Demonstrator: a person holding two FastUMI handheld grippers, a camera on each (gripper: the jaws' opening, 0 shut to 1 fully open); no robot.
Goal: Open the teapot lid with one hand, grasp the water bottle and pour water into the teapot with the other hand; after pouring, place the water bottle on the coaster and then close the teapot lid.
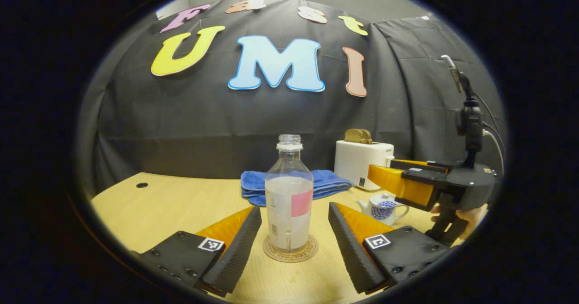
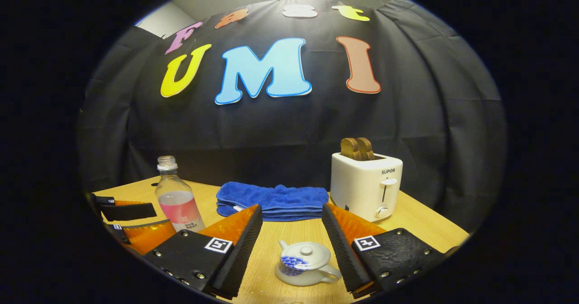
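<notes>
Clear bottle (image 1: 289,195) stands uncapped on coaster (image 1: 289,249), lidded teapot (image 2: 306,263) on table (image 2: 280,240), both between spread fingers of left hand-held gripper (image 1: 294,245) and right hand-held gripper (image 2: 291,249); off-centre squeeze could tip it, spilling.

Water bottle (image 1: 289,195): I see it clear, uncapped, pink-labelled, about half full, upright on the coaster.
Coaster (image 1: 290,251): round, flat on the tabletop.
Teapot (image 2: 306,263): small, white with blue pattern, lid on, upright.
</notes>
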